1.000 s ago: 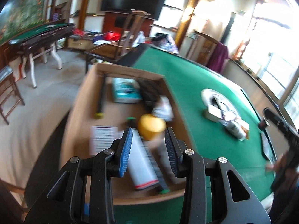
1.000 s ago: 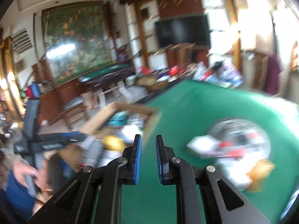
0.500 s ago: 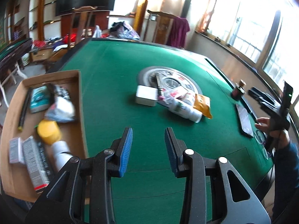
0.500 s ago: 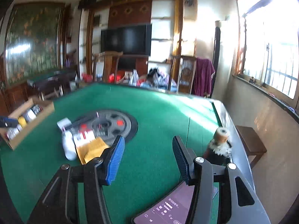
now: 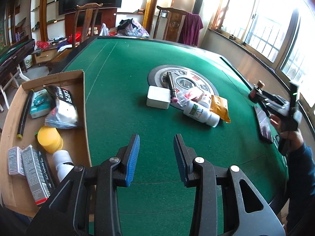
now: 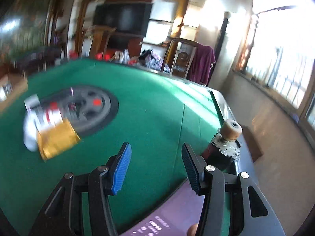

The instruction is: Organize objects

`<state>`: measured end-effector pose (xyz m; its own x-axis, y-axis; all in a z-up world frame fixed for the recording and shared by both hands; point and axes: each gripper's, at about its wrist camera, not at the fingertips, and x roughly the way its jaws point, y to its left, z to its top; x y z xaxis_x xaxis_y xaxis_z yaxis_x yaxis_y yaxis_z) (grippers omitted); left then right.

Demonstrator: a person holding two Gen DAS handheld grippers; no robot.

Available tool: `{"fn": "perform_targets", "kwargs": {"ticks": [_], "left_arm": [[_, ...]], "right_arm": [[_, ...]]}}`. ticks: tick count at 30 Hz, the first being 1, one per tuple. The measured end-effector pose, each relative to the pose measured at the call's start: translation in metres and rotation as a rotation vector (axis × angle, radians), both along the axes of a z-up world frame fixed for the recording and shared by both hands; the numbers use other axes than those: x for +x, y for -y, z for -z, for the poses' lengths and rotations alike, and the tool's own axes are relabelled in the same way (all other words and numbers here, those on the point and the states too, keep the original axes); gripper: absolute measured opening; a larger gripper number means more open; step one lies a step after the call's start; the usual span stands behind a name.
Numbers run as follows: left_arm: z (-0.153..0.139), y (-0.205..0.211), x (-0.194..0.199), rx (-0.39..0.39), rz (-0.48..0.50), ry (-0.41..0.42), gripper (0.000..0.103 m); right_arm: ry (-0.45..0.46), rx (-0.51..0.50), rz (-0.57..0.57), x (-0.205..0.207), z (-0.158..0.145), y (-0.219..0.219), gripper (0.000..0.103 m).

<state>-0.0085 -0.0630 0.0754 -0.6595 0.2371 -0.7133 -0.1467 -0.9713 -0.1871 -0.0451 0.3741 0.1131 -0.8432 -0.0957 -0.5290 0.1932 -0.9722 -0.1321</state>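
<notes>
**Green felt table, both grippers empty**

Green felt table point(image 5: 157, 63) fills both views, napped and smooth, with a round grey metal hub point(image 5: 183, 78) at its centre; beside the hub lie a white rounded box point(image 5: 158, 97), a white plastic bottle point(image 5: 200, 113) on its side and a crinkled orange pouch point(image 5: 219, 108); a brown cardboard tray point(image 5: 81, 90) at the left edge holds a yellow-capped bottle point(image 5: 50, 139) and printed cartons; left gripper point(image 5: 156, 155) stands slightly parted over bare felt, gripping nothing; right gripper point(image 6: 155, 167) is apart and empty, its jaws having just been opening; the right view is smeared; a dark phone point(image 6: 165, 216) is cut off below.
</notes>
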Motion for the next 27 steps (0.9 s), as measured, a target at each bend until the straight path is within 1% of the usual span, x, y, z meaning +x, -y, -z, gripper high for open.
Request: {"fn": "perform_targets", "kwargs": {"ticks": [3, 5, 7, 10, 11, 13, 18, 21, 22, 23, 25, 26, 27], "left_arm": [[0.001, 0.001, -0.002, 0.006, -0.007, 0.004, 0.035], [0.004, -0.002, -0.002, 0.003, 0.002, 0.011, 0.035], [0.006, -0.005, -0.001, 0.001, 0.010, 0.015, 0.035], [0.009, -0.008, 0.000, -0.002, 0.021, 0.024, 0.035], [0.009, -0.008, 0.000, -0.005, 0.023, 0.025, 0.035], [0.010, -0.007, 0.001, -0.007, 0.024, 0.030, 0.035], [0.011, -0.006, -0.001, -0.002, 0.026, 0.032, 0.035], [0.014, -0.007, -0.003, 0.001, 0.030, 0.037, 0.035], [0.015, -0.007, -0.003, 0.001, 0.029, 0.039, 0.035], [0.016, -0.007, -0.004, 0.001, 0.029, 0.043, 0.035], [0.017, -0.008, -0.005, -0.001, 0.032, 0.046, 0.035], [0.017, -0.009, -0.004, -0.003, 0.033, 0.046, 0.035], [0.016, -0.009, -0.004, -0.004, 0.036, 0.043, 0.035]], "right_arm": [[-0.081, -0.023, -0.001, 0.018, -0.024, 0.001, 0.054], [-0.094, -0.066, -0.013, 0.026, -0.037, -0.002, 0.054], [-0.088, -0.071, -0.027, 0.024, -0.041, 0.000, 0.054], [-0.039, -0.051, -0.002, 0.014, -0.027, 0.000, 0.054], [-0.006, -0.075, 0.003, 0.010, -0.019, -0.003, 0.054], [0.027, -0.103, 0.008, 0.004, -0.009, -0.005, 0.054], [0.045, -0.086, 0.019, -0.003, 0.004, -0.002, 0.054], [0.016, -0.089, 0.012, 0.000, -0.001, 0.001, 0.054], [0.016, -0.066, 0.018, -0.001, 0.001, 0.003, 0.054], [0.038, -0.051, 0.025, -0.004, 0.004, 0.004, 0.054], [0.173, -0.021, 0.003, -0.017, 0.025, 0.010, 0.054], [0.193, -0.002, 0.016, -0.019, 0.028, 0.011, 0.052], [0.166, -0.006, 0.020, -0.015, 0.026, 0.011, 0.052]]}}
